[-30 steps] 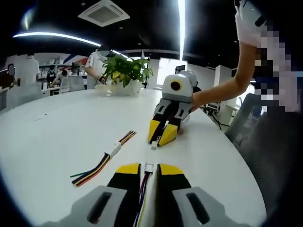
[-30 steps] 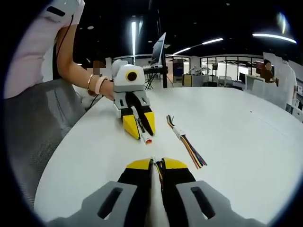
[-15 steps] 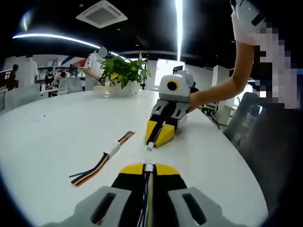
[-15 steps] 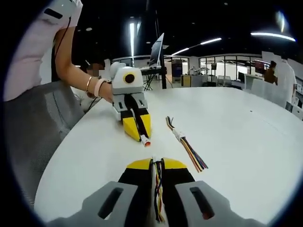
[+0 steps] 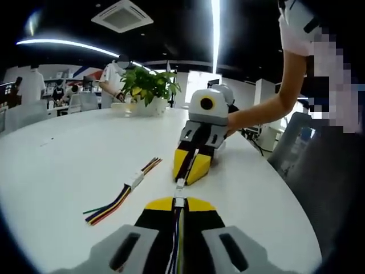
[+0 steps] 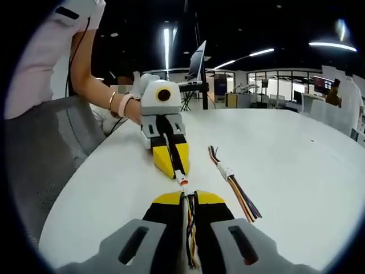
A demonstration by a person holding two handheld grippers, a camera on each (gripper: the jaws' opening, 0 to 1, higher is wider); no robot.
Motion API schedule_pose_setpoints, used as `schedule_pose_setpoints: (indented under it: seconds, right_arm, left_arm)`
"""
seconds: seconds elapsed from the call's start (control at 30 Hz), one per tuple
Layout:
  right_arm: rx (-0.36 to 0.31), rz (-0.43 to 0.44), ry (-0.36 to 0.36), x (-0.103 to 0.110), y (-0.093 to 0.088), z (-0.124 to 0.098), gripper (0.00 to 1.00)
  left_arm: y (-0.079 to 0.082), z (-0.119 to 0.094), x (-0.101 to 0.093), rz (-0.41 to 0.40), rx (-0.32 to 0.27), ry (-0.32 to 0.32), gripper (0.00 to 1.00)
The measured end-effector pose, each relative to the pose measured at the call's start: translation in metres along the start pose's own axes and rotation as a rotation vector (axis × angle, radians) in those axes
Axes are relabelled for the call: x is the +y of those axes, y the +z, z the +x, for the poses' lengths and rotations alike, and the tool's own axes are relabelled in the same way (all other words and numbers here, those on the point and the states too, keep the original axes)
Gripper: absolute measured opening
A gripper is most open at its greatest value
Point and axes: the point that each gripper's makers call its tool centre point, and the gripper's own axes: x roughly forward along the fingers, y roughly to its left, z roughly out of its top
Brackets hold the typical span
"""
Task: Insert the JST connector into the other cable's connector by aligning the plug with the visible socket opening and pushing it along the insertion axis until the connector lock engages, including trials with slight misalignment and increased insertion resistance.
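In the left gripper view my left gripper [image 5: 179,204] is shut on a multicoloured cable whose white connector [image 5: 179,200] pokes out past its yellow tips. My right gripper [image 5: 187,173] faces it from just beyond, shut on the other cable, whose small white plug [image 5: 180,183] sits almost tip to tip with that connector. In the right gripper view my right gripper [image 6: 189,198] is shut on its coloured wires, and the left gripper [image 6: 173,167] points back with its connector [image 6: 182,180] just ahead of my tips. I cannot tell whether the two connectors touch.
A spare joined cable pair [image 5: 126,190] [image 6: 234,180] lies on the white round table [image 5: 63,154] beside the grippers. A potted plant [image 5: 149,85] stands at the far edge. A grey chair [image 6: 51,154] and the person's arm [image 6: 94,85] are by the table's edge.
The left jaws have closed on their cable. The two grippers have drawn nearer, and the gap between the two connectors has shrunk to almost nothing.
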Motion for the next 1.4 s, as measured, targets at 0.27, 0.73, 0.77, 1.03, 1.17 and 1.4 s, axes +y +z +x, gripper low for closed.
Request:
schedule_pose_setpoints:
  seconds: [0.27,0.73,0.77,1.03,1.17,1.4]
  right_arm:
    - [0.002,-0.005,0.012,-0.0006,-0.0009,0.0028,0.03]
    - [0.020,-0.022,0.046,0.0035,-0.0004,0.0061,0.03]
    - [0.023,-0.026,0.048,0.0041,-0.0007,0.0061,0.03]
    - [0.028,-0.040,0.068,0.0057,0.0004,0.0073,0.03]
    - [0.023,-0.042,0.078,0.0056,0.0009,0.0089,0.03]
    - [0.002,-0.009,0.078,0.0026,0.0020,0.0096,0.03]
  left_arm:
    - [-0.0003,0.0012,-0.0022,0.013,0.008,-0.018,0.00]
    - [-0.0002,0.0010,-0.0007,0.051,0.036,-0.032,0.00]
    - [-0.0001,0.0013,-0.0009,0.056,0.041,-0.036,0.00]
    - [-0.0002,0.0034,-0.0020,0.085,0.060,-0.068,0.00]
    - [-0.0001,0.0049,-0.0025,0.081,0.056,-0.082,0.00]
    - [0.0018,0.0064,-0.0019,0.070,0.044,-0.085,0.00]
